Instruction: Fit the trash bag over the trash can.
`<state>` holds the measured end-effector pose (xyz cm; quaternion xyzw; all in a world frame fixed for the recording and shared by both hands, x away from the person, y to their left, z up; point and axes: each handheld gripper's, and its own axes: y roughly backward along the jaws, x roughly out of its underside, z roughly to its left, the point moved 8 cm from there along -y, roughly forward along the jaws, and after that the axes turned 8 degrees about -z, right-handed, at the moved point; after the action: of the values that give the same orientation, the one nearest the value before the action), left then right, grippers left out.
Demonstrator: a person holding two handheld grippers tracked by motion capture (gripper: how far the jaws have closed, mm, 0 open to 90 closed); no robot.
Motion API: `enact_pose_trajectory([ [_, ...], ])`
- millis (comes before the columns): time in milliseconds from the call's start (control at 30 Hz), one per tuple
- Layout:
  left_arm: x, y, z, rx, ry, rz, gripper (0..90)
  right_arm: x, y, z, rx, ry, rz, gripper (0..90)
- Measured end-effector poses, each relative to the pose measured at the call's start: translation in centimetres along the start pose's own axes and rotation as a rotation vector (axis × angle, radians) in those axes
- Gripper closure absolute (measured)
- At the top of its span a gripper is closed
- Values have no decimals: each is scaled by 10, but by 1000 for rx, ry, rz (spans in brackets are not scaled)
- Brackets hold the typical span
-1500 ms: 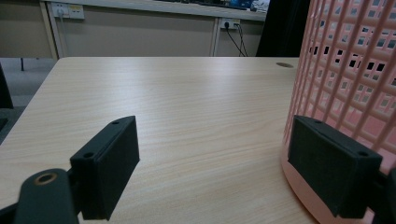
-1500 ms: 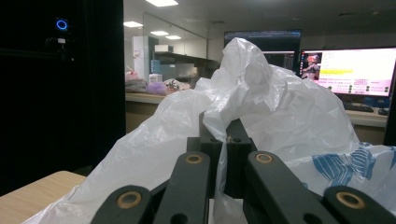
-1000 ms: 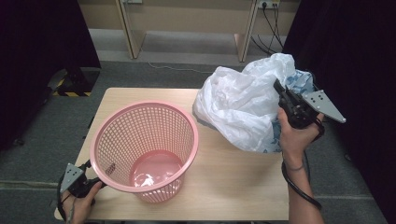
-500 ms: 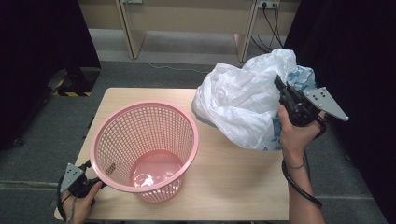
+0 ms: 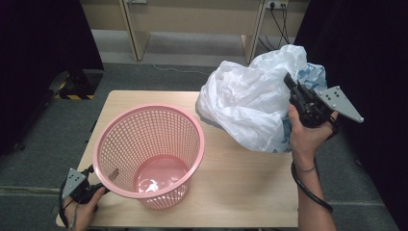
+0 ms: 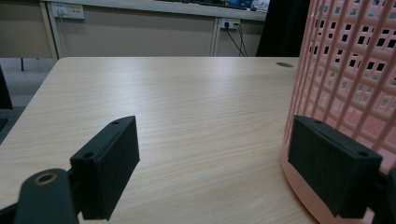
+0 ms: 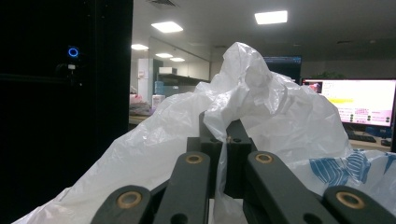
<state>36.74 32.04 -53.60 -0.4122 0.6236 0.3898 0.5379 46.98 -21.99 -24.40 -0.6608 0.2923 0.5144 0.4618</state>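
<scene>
Underneath — pale wooden table (image 5: 250, 192), grey carpet (image 5: 43, 144)

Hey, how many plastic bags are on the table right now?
1. The white plastic bag sits at the table's far right, pinched by the right tool. More could be bundled inside; I can't tell.

Pink basket and white bag on table

The pink mesh basket (image 5: 150, 154) stood upright, empty; the crumpled white plastic bag (image 5: 250, 98) was bunched at the right edge.
</scene>
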Motion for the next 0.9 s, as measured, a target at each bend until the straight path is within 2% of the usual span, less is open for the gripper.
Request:
enact_pose_trajectory([
  [900,0,0,0,2,-5,1,159,-27,-6,10,-24,-3,-55,899],
])
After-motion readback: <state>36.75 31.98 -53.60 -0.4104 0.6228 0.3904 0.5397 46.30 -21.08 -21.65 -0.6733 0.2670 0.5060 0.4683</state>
